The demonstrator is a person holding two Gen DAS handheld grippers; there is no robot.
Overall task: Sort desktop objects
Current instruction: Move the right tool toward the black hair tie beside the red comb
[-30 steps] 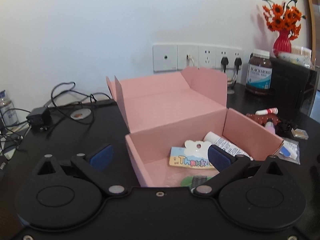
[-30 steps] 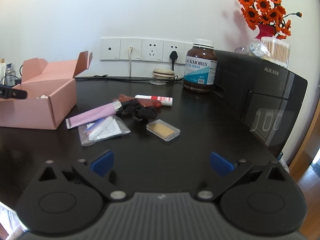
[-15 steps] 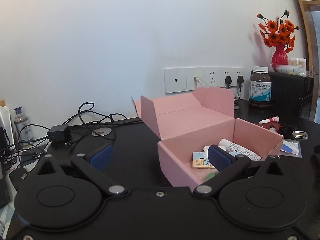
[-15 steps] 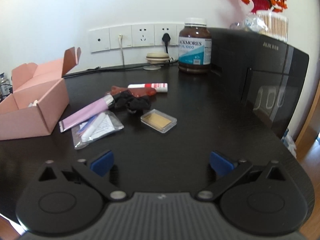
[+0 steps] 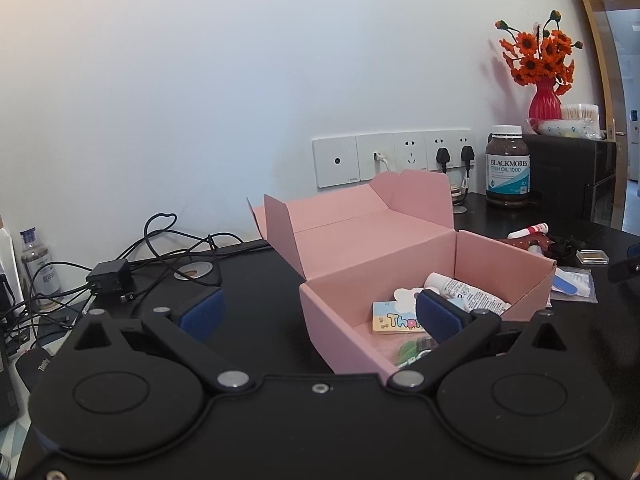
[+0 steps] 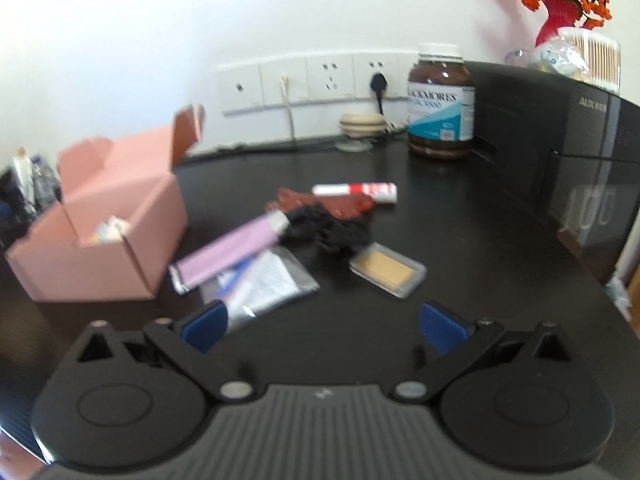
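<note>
Cardboard box [image 5: 400, 248]: plain pink inside and out. Card [image 5: 394, 322] lying in it: yellow, multicoloured lettering. Tube [image 6: 230, 254] ahead-left of the right gripper: lilac, silver cap. Stick [image 6: 354, 191] beyond it: white with red bands. Flat case [image 6: 387, 272]: clear, tan insert. Jar [image 5: 508, 168]: brown, white lid, white-and-teal label. Vase [image 5: 545, 100]: red, holding orange flowers. Desk [image 6: 460, 240]: black. Finger pads [image 5: 202, 314] of both grippers: blue on black bodies.

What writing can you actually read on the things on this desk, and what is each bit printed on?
"BLACKMORES FISH OIL 1000": label of the brown supplement jar.
"AUX": front of the black appliance.
"Than", rest hidden: colourful card in the pink box.
White tube and red-and-white tube: print unreadable.
</note>
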